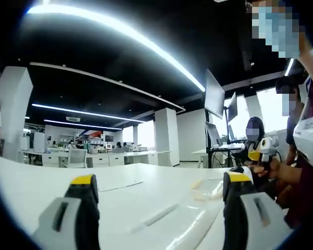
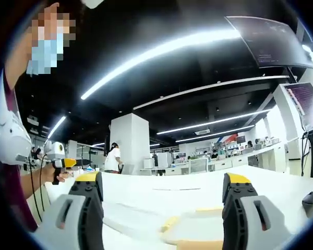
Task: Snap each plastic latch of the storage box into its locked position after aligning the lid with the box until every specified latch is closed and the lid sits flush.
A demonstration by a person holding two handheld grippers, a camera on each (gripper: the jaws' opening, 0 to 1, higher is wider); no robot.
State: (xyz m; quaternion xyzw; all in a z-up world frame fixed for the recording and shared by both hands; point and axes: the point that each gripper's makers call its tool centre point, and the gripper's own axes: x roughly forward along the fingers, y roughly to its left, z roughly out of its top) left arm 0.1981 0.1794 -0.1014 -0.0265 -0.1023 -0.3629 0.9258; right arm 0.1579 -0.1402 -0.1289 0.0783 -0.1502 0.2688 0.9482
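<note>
Left gripper (image 1: 161, 190), grey jaws tipped yellow, stands wide apart with nothing between them, hovering over the white table (image 1: 36, 182). On that table, past the jaws and toward the right one, lies the clear plastic storage box lid (image 1: 208, 190). Right gripper (image 2: 164, 187) likewise gapes empty above the table; the translucent storage box with yellowish latches (image 2: 198, 225) sits on it between and just beyond those jaws.
</note>
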